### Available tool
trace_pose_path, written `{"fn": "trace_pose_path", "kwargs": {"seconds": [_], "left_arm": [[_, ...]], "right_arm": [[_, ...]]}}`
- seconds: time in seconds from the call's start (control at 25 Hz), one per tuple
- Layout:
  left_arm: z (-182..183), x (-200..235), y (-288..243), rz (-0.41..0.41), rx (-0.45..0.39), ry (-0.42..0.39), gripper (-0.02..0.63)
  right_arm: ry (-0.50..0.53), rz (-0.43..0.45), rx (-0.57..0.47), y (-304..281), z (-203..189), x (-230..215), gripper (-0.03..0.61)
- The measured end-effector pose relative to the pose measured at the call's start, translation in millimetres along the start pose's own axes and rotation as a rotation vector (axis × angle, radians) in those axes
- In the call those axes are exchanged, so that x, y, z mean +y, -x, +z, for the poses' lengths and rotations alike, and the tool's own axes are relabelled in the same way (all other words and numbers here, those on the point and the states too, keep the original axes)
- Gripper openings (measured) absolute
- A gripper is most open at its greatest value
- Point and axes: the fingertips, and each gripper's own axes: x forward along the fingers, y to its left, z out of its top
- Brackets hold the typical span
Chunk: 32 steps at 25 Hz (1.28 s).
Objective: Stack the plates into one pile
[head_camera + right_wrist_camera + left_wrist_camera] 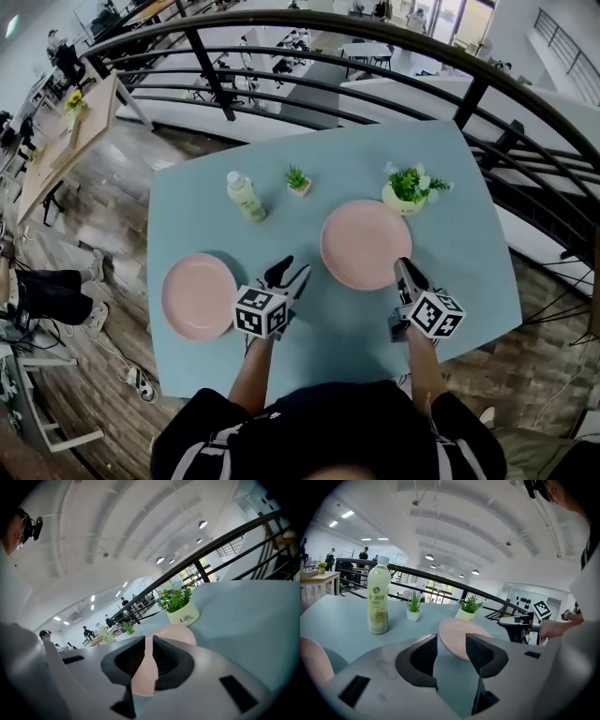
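Two pink plates lie on the light blue table (469, 216). The left plate (197, 295) sits alone near the table's left side and shows at the far left edge (313, 660) of the left gripper view. My right gripper (405, 268) is shut on the near rim of the right plate (361, 242). In the right gripper view that rim (144, 677) is pinched between the jaws of the right gripper (146, 656). My left gripper (292, 272) stands open between the two plates with nothing in its jaws. Ahead of the left gripper (451, 653) is the right plate (457, 637).
A pale green drink bottle (246, 197) stands at the table's back left, beside a small potted plant (298, 179). A larger plant in a white pot (408, 190) stands just behind the right plate. A black railing (375, 28) curves beyond the table's far edge.
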Motion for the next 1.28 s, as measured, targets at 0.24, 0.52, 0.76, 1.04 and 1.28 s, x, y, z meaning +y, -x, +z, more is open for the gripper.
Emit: {"fn": "trace_pose_path", "kwargs": {"seconds": [0.24,0.52,0.76,1.04,1.28], "left_arm": [[-15.2,0.2,-47.7,0.022,0.056,0.087,0.192],[-43.1,-1.2,-82.5,0.081,0.140,0.141,0.195],[-60.3,-8.6,-96.1,0.085,0.197,0.158,0.196],[-65.0,-6.2,-110.7,0.148,0.262,0.149,0.175],[-64.9,-7.4,-97.5,0.156,0.249,0.190,0.166]], "right_arm": [[0.052,-0.078,0.083,-7.7,2.8,-50.7,0.124],[0.194,-0.110,0.212,-23.9,-9.4,-78.0,0.164],[0.188,-0.067,0.306,-35.9,-29.6,-83.6,0.173],[0.111,-0.062,0.354,-43.5,-44.2,-95.8,0.118],[0.082,-0.051,0.354,-38.3,-48.4,-88.5,0.110]]}}
